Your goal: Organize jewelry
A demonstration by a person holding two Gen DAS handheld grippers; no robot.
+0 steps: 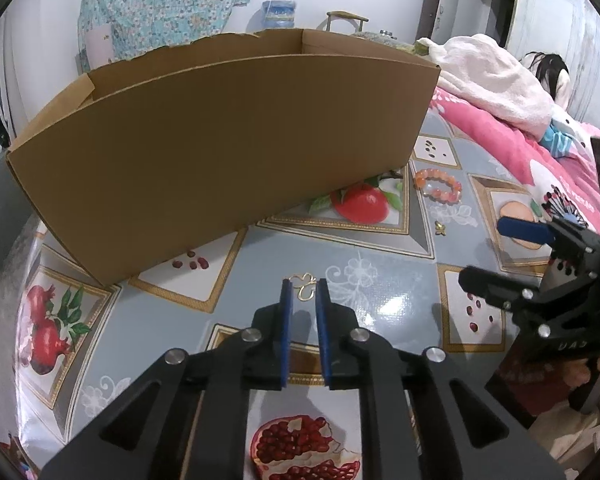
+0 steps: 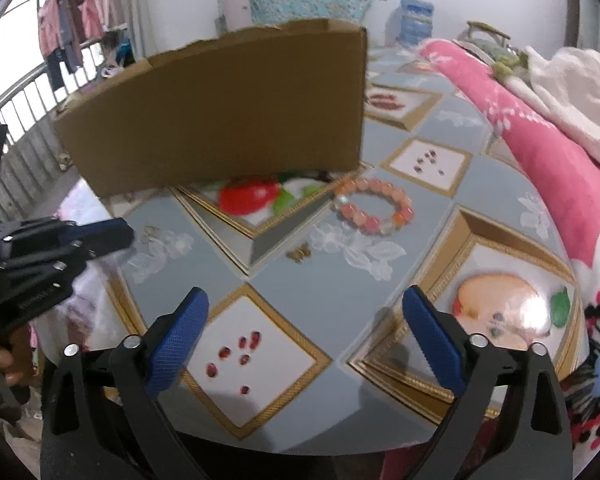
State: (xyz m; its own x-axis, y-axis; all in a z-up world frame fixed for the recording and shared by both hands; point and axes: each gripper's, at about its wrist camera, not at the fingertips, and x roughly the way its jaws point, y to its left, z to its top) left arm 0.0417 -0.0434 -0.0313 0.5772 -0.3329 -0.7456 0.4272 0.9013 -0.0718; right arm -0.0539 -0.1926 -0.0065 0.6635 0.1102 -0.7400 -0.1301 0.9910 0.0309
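My left gripper (image 1: 304,294) is narrowed around the gold earring (image 1: 305,286), just short of the cardboard box (image 1: 220,136) wall (whether the pads pinch it, I cannot tell). My right gripper (image 2: 306,308) is spread over bare tablecloth (image 2: 340,276), beaded bracelet (image 2: 374,210) and small gold charm (image 2: 299,255) ahead

Black left gripper (image 1: 305,286), right gripper (image 2: 306,312): blue-padded jaws, silver screws, perhaps lettering.

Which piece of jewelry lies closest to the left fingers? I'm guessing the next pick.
The thin gold wire piece, right at the left fingers' tips; the bead bracelet and small gold charm lie farther off.
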